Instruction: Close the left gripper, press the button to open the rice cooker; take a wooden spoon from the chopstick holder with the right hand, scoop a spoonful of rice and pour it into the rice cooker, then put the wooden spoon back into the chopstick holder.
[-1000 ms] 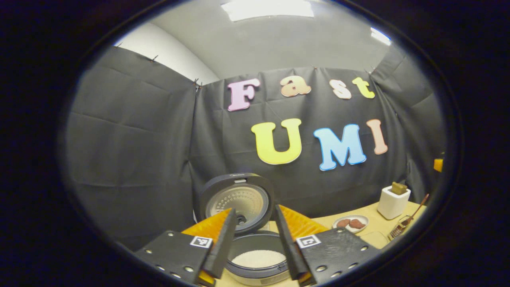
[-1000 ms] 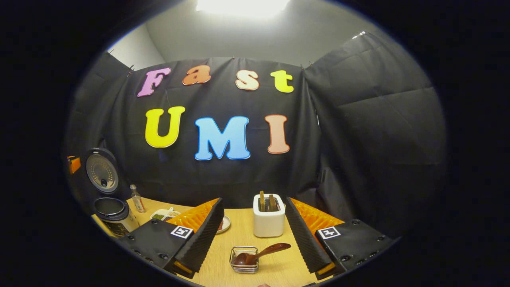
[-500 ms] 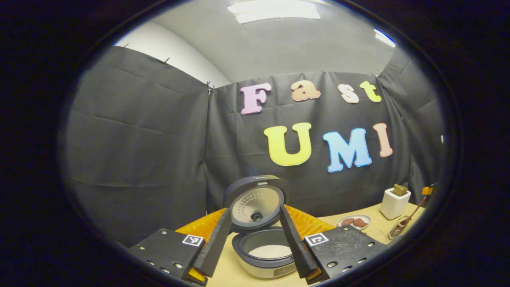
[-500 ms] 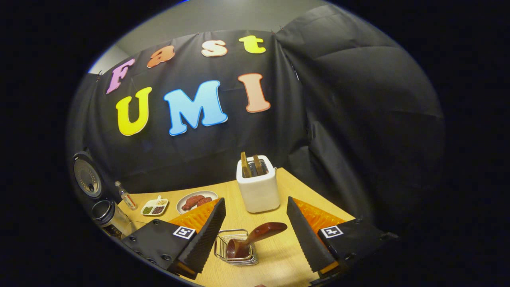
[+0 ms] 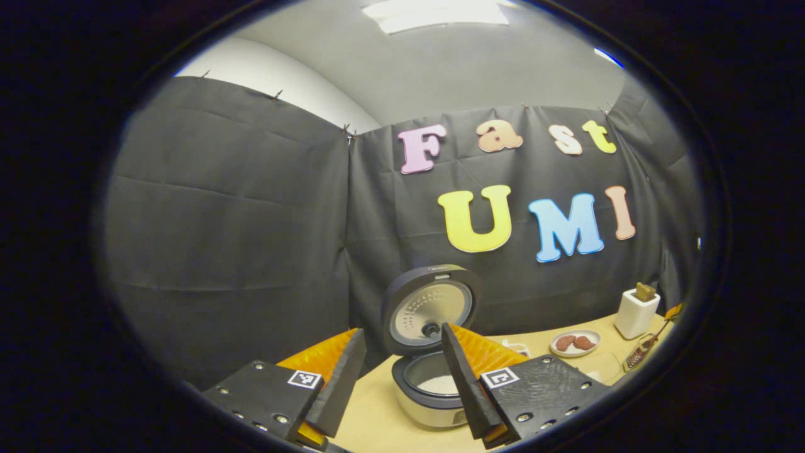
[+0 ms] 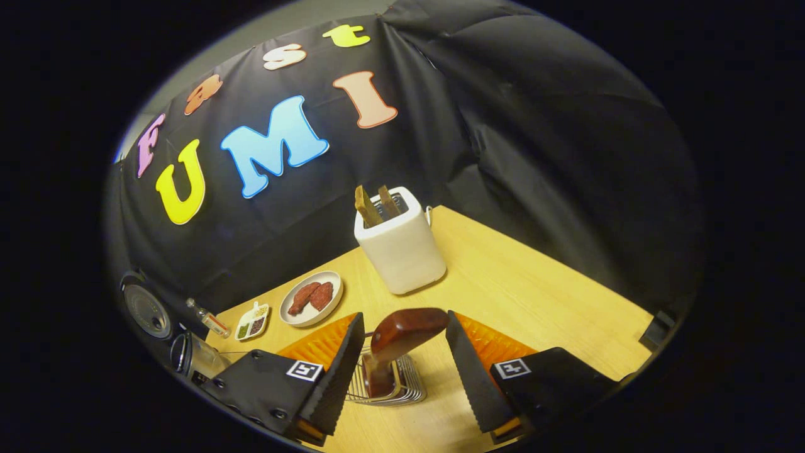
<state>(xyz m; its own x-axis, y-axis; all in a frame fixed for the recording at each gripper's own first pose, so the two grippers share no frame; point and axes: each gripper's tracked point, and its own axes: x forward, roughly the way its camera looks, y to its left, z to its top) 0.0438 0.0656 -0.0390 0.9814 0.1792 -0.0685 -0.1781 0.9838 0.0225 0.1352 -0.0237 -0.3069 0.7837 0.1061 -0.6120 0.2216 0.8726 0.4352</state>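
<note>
Right gripper (image 6: 402,327) nearer holder (image 6: 387,387), spoon (image 6: 393,343) inside

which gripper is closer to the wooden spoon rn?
Right. The right gripper is open with the wooden spoon handle between its fingers; the left gripper is over by the rice cooker.

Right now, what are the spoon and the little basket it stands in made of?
The wooden spoon looks like dark reddish-brown wood with a glossy varnish: its handle catches a soft shine. The chopstick holder looks like thin bare metal wire, silvery and see-through between the bars. The right gripper is open around the handle.
</note>
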